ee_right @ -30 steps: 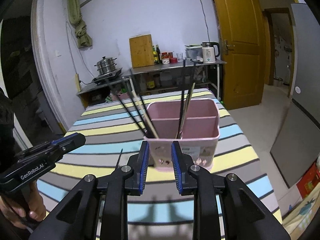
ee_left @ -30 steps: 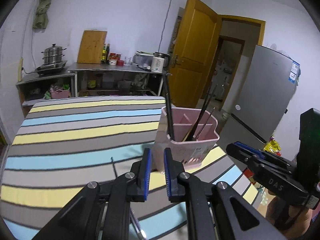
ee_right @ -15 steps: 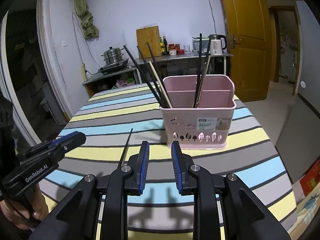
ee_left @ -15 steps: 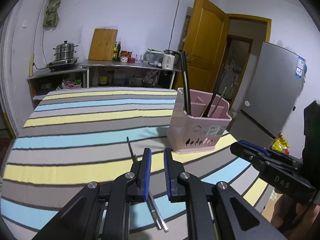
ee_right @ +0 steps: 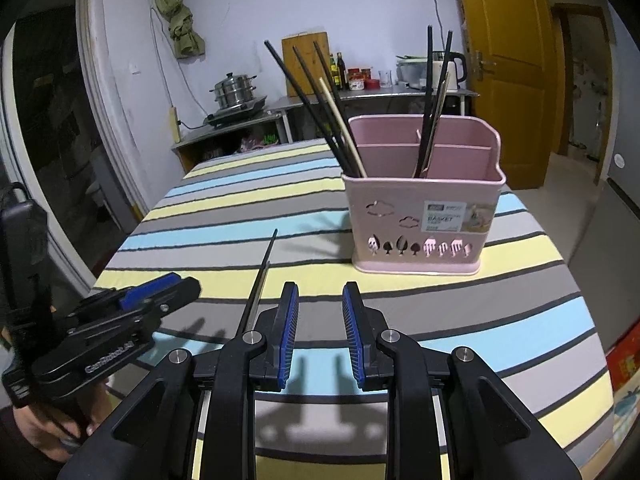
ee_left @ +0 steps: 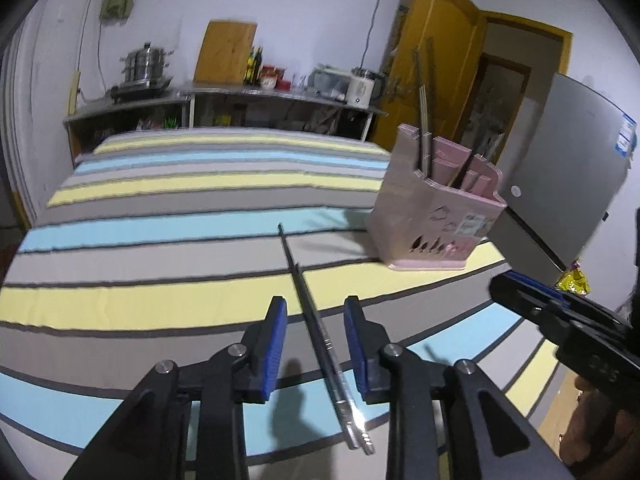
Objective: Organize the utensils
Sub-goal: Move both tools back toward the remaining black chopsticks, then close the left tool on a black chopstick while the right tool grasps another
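Note:
A pair of dark chopsticks with metal ends point(ee_left: 298, 276) lies on the striped tablecloth point(ee_left: 160, 300). My left gripper point(ee_left: 315, 308) hangs low over them. Its jaws are opening, with the chopsticks between the blue pads point(ee_left: 276, 332) and not touched by them. A pink utensil holder point(ee_right: 424, 216) stands on the table with several chopsticks upright in two compartments. My right gripper point(ee_right: 320, 292) is open and holds nothing, short of the holder. The left gripper point(ee_right: 160, 292) shows to its left beside the chopsticks point(ee_right: 262, 276), and the right gripper point(ee_left: 520, 288) shows in the left wrist view too.
Behind the table a metal shelf point(ee_left: 240, 96) carries a steamer pot, a cutting board, bottles and a kettle. A yellow door point(ee_right: 512, 60) and a grey fridge point(ee_left: 568, 168) stand to the right. The table's right edge runs close to the holder.
Both grippers have sunk toward the table. The left jaws, shut before, have parted, and the chopsticks now lie between them. The right jaws keep the same gap.

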### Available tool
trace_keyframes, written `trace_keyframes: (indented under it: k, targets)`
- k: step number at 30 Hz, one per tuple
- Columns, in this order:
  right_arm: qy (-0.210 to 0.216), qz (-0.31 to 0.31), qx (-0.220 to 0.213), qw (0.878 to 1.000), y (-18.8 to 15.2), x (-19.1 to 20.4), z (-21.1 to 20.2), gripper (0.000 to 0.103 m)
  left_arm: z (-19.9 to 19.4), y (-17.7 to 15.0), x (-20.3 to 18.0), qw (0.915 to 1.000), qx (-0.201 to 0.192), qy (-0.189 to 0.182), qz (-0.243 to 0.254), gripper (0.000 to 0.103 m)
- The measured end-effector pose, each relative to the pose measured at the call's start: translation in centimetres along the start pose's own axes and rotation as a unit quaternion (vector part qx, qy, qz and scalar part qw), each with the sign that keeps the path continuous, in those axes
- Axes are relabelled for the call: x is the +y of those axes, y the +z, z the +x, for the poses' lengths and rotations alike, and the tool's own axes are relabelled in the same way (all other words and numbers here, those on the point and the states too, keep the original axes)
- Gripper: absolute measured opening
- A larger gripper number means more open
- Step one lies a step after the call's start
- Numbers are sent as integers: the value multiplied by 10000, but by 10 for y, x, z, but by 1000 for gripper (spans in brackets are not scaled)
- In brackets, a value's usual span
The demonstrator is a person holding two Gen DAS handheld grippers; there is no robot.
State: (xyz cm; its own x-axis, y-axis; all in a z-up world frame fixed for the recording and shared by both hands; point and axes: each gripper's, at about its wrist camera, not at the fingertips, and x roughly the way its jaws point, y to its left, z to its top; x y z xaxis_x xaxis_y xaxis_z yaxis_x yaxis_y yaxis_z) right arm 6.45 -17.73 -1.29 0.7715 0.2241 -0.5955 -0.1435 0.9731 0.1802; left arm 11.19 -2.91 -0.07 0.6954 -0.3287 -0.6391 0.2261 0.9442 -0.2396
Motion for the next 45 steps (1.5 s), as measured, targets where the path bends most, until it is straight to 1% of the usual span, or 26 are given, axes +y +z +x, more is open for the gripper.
trace_keyframes:
  k: [5,7,12,25,26,27,28,32,35,39,42,44,45]
  targets:
    - [-5,-18,142,9999,-2,0,13,24,35,-1,12,9993,316,85,-205,29]
    - [-9,-9,194,9998,-2,-1,18,24,47,0,14,9989,388,99,-229,29]
    - [-17,23,303,9995,-4,-3,28,24,78,2,16,9971,661,293,-217,29]
    - [-41,73,369,9993,-3,-8,41,24,88,8,10,9958,673,624,35,30]
    - [-51,71,368,9993,-3,-8,40,24,87,8,10,9955,673,669,50,22]
    - [-53,73,366,9993,-2,-9,40,24,89,7,11,9936,760,830,122,16]
    - [-53,76,363,9993,-2,-9,40,24,88,8,10,9929,742,915,190,12]
    - [-48,84,351,9993,-3,-8,39,24,83,9,16,9944,753,739,85,12]
    - [-36,79,350,9994,-3,-8,39,24,82,10,20,9953,766,589,-97,12]
    - [-39,78,350,9993,-3,-8,39,24,86,15,17,9957,801,428,-180,12]
    - [-38,83,354,9993,-3,-9,40,24,92,21,14,9960,787,360,-200,15]
    - [-37,105,364,9993,-3,-10,40,24,95,27,13,9963,771,306,-236,20]
    - [-36,117,371,9992,-3,-11,41,24,98,31,13,9964,753,280,-256,20]
